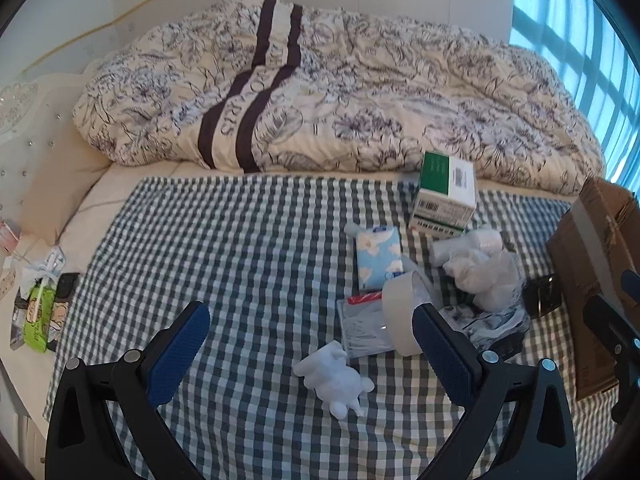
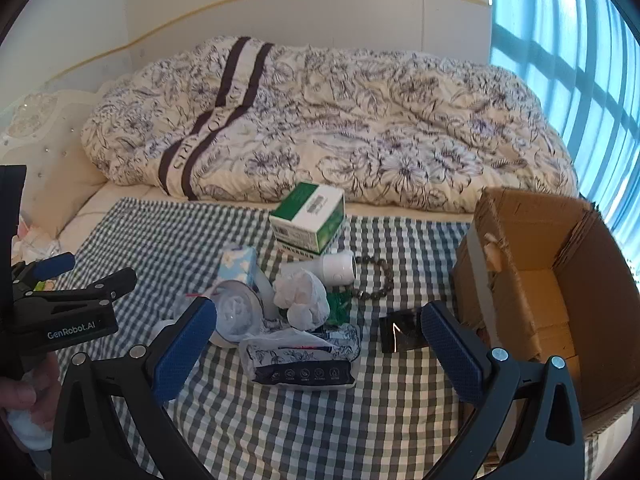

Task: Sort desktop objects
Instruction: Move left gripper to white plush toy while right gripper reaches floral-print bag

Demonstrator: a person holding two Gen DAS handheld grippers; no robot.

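Checked cloth on the bed (image 1: 248, 240) carries the clutter. I hold both grippers, left (image 1: 310, 354) and right (image 2: 318, 354), with jaws wide open and empty, choosing. A white toy (image 1: 334, 380) sits between my left jaws; the cardboard box (image 2: 540, 292) waits just right of my right jaws, probably for sorted things.

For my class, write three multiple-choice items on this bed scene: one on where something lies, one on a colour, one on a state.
1. Where does the green and white box stand?
A. inside the cardboard box
B. on the checked cloth, just in front of the quilt
C. on the floral quilt

2. What colour are the pads of the right gripper?
A. red
B. yellow
C. blue

3. How does the cardboard box stand?
A. open at the top
B. taped shut
C. flattened

Answers:
1 B: the right wrist view shows it on the checked cloth near the edge of the quilt.
2 C: both pads show blue against the black fingers.
3 A: its flaps stand apart and its inside shows.
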